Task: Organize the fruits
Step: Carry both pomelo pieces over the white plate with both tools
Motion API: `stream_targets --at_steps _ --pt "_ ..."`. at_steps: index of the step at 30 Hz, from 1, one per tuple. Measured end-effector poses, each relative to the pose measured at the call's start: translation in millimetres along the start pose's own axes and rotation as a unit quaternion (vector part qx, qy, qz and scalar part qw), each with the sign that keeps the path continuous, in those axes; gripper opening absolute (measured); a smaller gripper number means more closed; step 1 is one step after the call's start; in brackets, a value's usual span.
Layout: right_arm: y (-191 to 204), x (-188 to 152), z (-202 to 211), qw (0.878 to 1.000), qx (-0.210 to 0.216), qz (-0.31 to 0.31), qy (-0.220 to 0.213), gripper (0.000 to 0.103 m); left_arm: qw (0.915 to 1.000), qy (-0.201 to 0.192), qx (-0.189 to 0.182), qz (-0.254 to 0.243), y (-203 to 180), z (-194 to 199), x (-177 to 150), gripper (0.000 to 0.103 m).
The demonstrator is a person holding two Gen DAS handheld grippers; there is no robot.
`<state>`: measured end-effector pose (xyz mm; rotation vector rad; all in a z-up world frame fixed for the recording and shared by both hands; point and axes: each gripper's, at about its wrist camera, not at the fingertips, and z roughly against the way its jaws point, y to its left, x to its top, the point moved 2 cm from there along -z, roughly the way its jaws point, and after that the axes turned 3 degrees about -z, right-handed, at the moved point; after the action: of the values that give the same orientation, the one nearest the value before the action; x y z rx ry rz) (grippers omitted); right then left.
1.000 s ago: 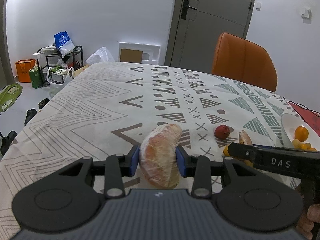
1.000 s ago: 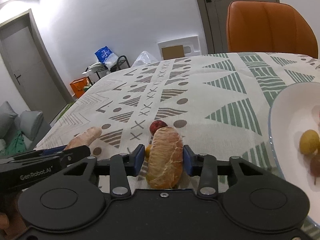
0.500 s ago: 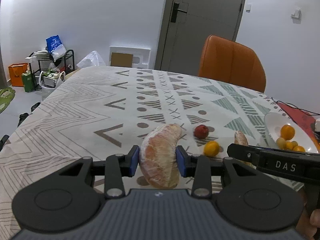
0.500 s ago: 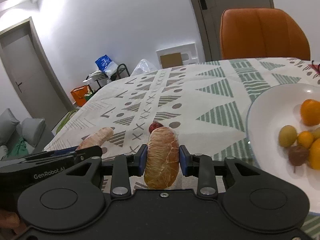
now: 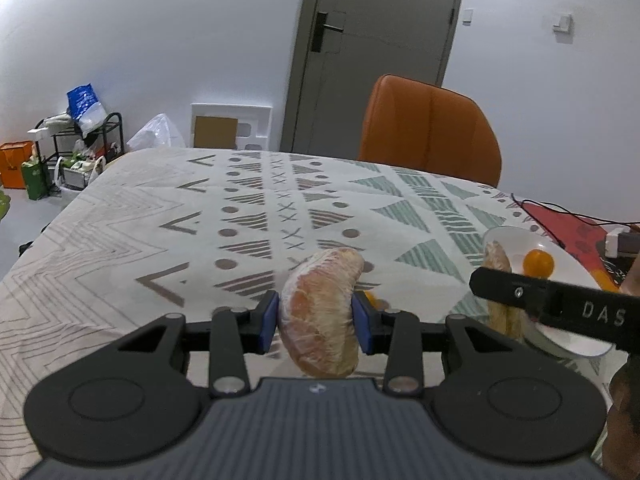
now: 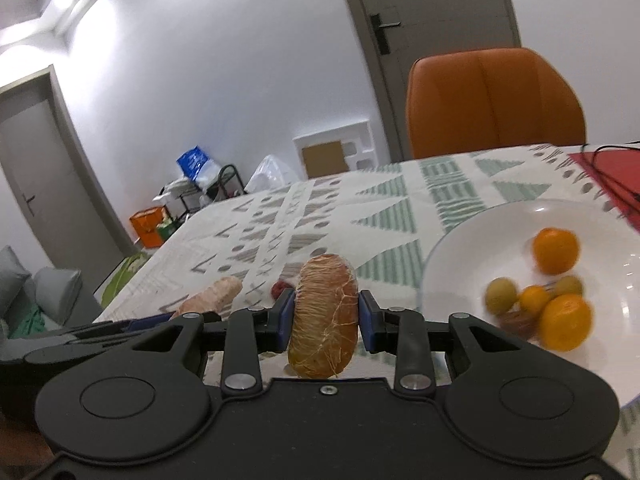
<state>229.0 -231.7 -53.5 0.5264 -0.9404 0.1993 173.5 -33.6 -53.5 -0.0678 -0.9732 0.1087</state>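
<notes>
Left segment: peeled citrus segment (image 5: 320, 312), clamped between the blue pads of the left tongs (image 5: 316, 318), held in the air over the surface (image 5: 168, 216).
Right segment: 2nd peeled segment (image 6: 324, 316), clamped in the right tongs (image 6: 325, 322), just left of the bowl rim in the right wrist view.
Change, right: 1 s ago only the edge of the white bowl (image 6: 472, 236) showed at the frame's right; now most of it fills that side. We read that as the right tongs swung twd the bowl w/ the segment.
Change, left: left wrist view also turned right; the bowl and its orange (image 5: 539, 263) sit nearer centre than 1 s ago, and the right tongs now cross in front of the bowl.
Bowl contents: approx 3 oranges, 2 greenish fruits, 1 dark one; blurred, so count is rough.
Left on surface: 1 red fruit (image 6: 280, 289) and 1 small orange (image 5: 370, 298), each mostly hidden behind a held segment.
Meaning: both segments are mid-carry, neither in the bowl yet. We judge the right one goes in 1st, then the left, w/ 2 loose fruits remaining after.
Risk: soft flesh; a hard squeeze may burst it.
</notes>
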Motion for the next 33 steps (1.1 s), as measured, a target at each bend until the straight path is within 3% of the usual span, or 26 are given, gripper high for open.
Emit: stream_targets --at_steps 33 --pt "-114 -1 65 0.991 -0.091 -0.079 -0.063 0.031 0.9957 -0.012 -0.058 -0.072 -110 -18 16 0.038"
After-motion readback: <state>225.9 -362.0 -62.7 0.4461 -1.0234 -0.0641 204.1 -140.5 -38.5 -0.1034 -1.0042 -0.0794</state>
